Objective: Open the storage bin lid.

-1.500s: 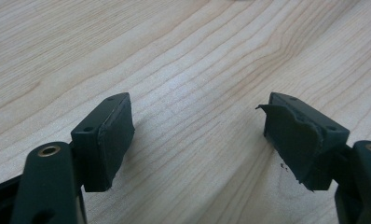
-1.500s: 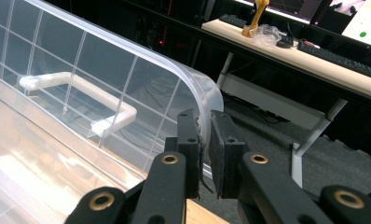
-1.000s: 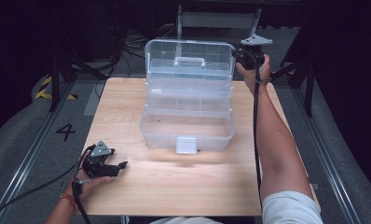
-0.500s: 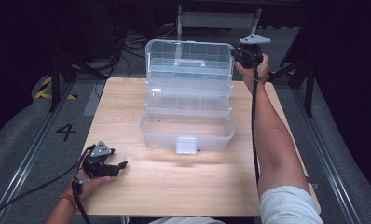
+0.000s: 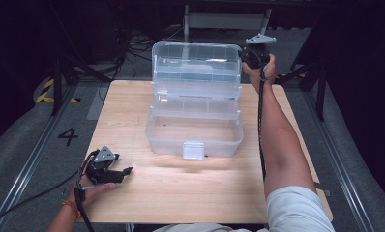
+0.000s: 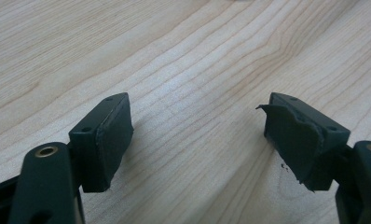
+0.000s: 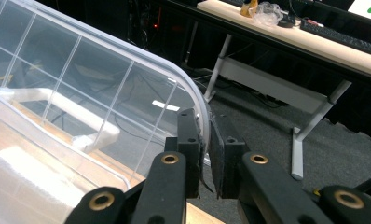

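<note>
A clear plastic tiered box (image 5: 195, 116) stands open at the middle of the wooden table (image 5: 132, 121), its lid (image 5: 196, 60) raised upright at the back. At the lid's top right corner my right gripper (image 5: 246, 53) is shut on the lid's rim (image 7: 203, 126), which sits pinched between the two black pads. Near the table's front left corner my left gripper (image 5: 125, 172) rests in a hand, jaws spread wide. Between its pads (image 6: 111, 140) I see bare wood grain and nothing held.
The box's white latch (image 5: 194, 150) faces the table's front edge. Behind the table are dark cables, table legs (image 7: 305, 140) and grey carpet. Another bench with clutter (image 7: 267, 11) stands farther back. A forearm (image 5: 277, 140) runs along the box's right side.
</note>
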Motion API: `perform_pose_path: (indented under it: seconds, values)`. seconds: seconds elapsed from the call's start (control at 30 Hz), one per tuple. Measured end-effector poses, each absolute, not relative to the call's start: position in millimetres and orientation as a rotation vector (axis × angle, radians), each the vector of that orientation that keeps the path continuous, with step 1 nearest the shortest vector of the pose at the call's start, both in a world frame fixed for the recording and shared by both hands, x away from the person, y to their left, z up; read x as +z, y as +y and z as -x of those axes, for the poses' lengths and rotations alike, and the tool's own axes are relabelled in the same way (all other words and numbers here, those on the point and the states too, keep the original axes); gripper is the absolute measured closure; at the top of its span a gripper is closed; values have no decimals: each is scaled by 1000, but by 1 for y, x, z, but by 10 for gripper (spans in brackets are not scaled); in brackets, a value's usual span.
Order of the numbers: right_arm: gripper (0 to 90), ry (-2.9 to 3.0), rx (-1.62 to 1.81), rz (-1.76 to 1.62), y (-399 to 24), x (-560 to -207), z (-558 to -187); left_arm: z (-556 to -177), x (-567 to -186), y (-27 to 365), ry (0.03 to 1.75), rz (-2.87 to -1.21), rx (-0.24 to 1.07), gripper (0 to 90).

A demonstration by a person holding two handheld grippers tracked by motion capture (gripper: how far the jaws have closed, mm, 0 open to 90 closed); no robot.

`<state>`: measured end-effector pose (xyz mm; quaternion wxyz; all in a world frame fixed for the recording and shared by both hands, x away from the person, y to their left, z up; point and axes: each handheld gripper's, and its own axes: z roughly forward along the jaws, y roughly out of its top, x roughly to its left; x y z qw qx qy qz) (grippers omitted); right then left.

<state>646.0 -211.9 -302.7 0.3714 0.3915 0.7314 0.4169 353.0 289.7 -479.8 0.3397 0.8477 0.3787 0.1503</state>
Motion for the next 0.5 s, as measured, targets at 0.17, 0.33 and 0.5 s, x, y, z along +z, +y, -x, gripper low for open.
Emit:
perform_pose_path:
  seconds: [0.17,0.33,0.5]
  values:
    - [842,1879,1055,-1026,-211,-306,-652,-353,-480,289,987,-2205,389,240]
    - [841,1887,1007,-1023,-207,-306,-654,-352,-480,289,992,-2199,383,238]
    - [840,1882,1004,-1033,-207,-306,-654,-352,-480,289,986,-2202,393,236]
